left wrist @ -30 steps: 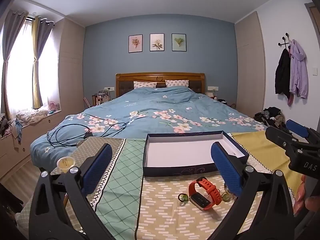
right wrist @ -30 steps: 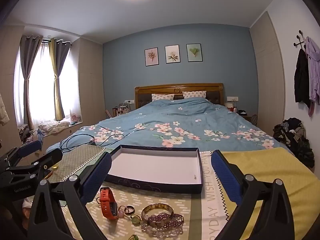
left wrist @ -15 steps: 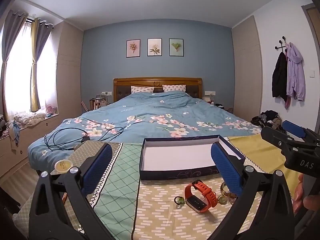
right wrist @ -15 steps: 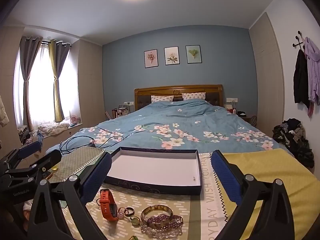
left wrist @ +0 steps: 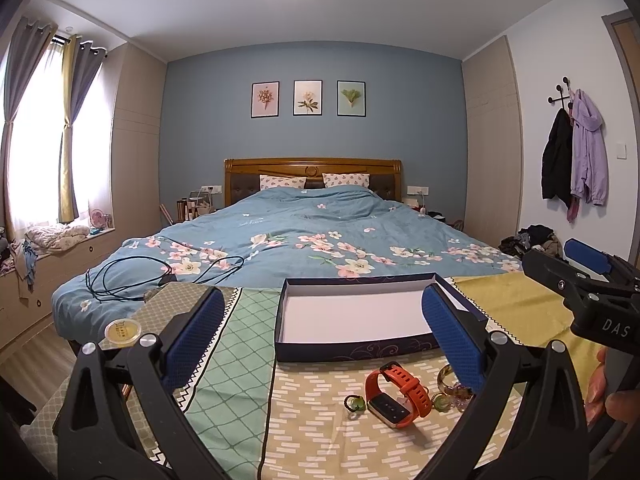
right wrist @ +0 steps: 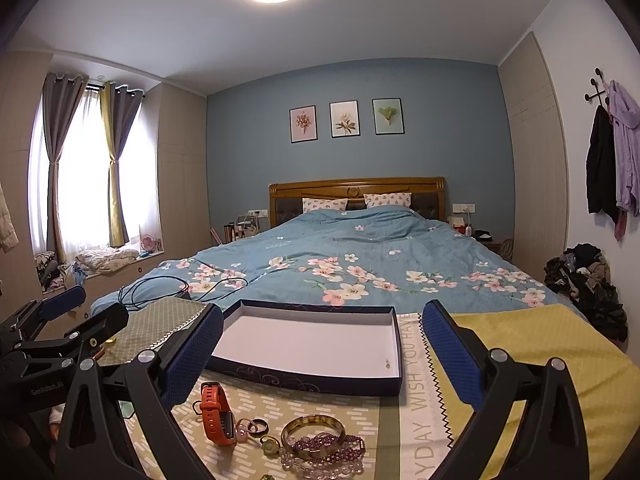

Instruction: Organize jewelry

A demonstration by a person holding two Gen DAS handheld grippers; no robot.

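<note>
An open dark blue box (left wrist: pixel 352 316) with a white inside lies on a patterned cloth at the foot of the bed; it also shows in the right wrist view (right wrist: pixel 316 344). In front of it lie an orange watch (left wrist: pixel 394 394) (right wrist: pixel 216 414), rings (right wrist: pixel 256 426), a green-stone ring (left wrist: pixel 354 403), a bangle (right wrist: pixel 313 432) and bead bracelets (right wrist: pixel 324 460). My left gripper (left wrist: pixel 324 340) is open and empty, above the cloth near the box. My right gripper (right wrist: pixel 320 352) is open and empty, above the jewelry.
A small round tin (left wrist: pixel 123 331) sits on the cloth at the left. Black cables (left wrist: pixel 160 276) lie on the blue floral duvet (left wrist: pixel 320 240). Clothes are piled on the floor at the right (right wrist: pixel 588 280).
Both views have tilted slightly upward, so the box and jewelry sit lower in frame. Both grippers stay open; nothing on the cloth moved.
</note>
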